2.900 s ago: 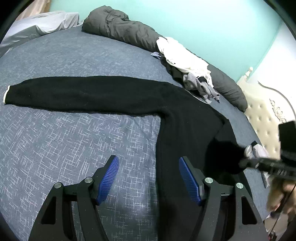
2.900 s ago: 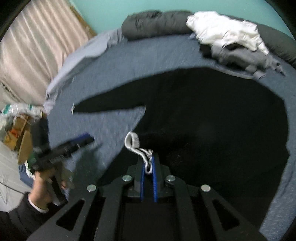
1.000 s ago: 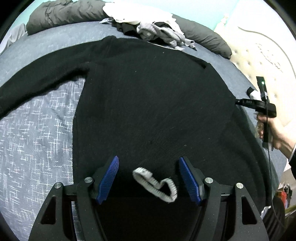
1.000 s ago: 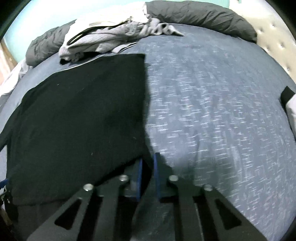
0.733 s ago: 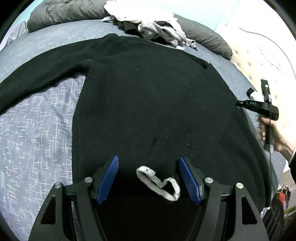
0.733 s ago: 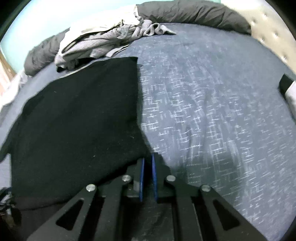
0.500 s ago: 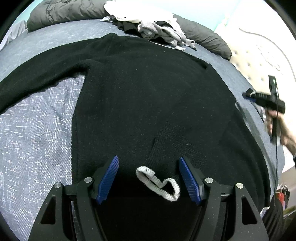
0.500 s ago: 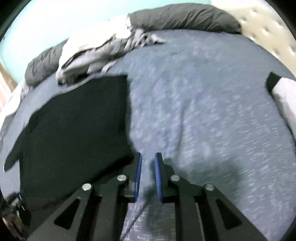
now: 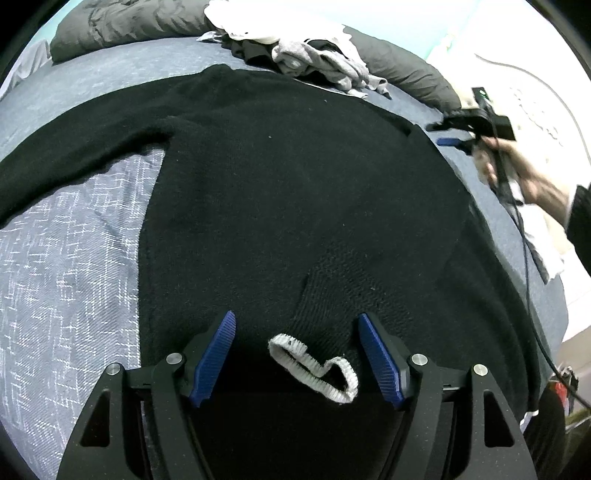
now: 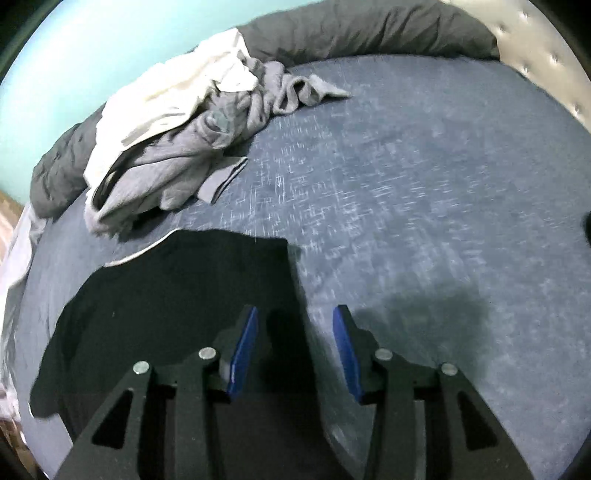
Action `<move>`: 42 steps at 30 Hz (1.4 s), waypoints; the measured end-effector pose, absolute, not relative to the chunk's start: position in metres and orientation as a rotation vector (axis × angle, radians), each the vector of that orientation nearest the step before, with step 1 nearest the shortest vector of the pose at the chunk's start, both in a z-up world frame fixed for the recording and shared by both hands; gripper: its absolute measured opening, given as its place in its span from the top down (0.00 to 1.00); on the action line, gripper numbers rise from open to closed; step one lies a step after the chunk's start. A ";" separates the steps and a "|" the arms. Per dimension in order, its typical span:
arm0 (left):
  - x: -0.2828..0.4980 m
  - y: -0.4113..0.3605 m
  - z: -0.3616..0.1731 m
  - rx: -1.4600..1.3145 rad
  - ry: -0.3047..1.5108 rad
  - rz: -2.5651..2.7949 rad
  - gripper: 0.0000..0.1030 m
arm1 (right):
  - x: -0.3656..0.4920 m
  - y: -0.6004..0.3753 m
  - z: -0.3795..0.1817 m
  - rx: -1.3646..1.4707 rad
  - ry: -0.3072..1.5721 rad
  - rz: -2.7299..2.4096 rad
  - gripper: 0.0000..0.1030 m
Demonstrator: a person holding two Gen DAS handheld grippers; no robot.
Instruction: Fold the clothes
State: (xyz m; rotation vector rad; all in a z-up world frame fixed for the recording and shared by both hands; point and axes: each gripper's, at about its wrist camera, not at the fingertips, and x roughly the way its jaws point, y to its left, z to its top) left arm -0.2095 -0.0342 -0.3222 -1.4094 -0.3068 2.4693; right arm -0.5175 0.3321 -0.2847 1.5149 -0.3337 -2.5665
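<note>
**Op:** Tools first: my left tool [image 9: 297,350] hangs low over the black sweater [image 9: 295,177] with its blue pads spread wide and nothing between them but air; the white-trimmed cuff [image 9: 314,363] lies loose on the sweater's body just between the pads, untouched by either.

**Partner:** And the right one?

**Op:** My right tool [image 10: 295,343] stands parted as well, gripping nothing; the sweater's right edge [image 10: 291,280] runs just under its left pad, with bare bed [image 10: 443,184] beyond.

**Partner:** How does the garment lie?

**Op:** Flat on the blue bed, body spread; one sleeve lies folded across the front, ending in that cuff near me; the other sleeve [image 9: 74,147] stretches out straight to the left; I judge the crossed sleeve is one fold made, the left one yet to come in.

**Partner:** Anything else?

**Op:** A heap of grey and white clothes [image 10: 177,122] sits at the far side, against a dark duvet [image 10: 369,33], well apart from the sweater.
</note>
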 end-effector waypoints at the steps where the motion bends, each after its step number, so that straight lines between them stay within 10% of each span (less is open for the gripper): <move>1: -0.209 -0.034 -0.323 -1.408 -0.304 2.469 0.28 | -0.525 0.329 -0.287 1.524 -0.349 -2.564 0.58; 6: -0.207 -0.035 -0.325 -1.400 -0.293 2.467 0.28 | -0.554 0.314 -0.296 1.548 -0.323 -2.575 0.59; 10: -0.207 -0.032 -0.325 -1.400 -0.278 2.471 0.28 | -0.570 0.300 -0.305 1.597 -0.226 -2.582 0.89; 15: -0.207 -0.032 -0.325 -1.398 -0.269 2.474 0.27 | -0.578 0.294 -0.307 1.620 -0.070 -2.690 0.96; 42: -0.207 -0.048 -0.317 -1.392 -0.407 2.463 0.25 | -0.389 0.334 -0.273 1.294 -0.470 -2.613 0.61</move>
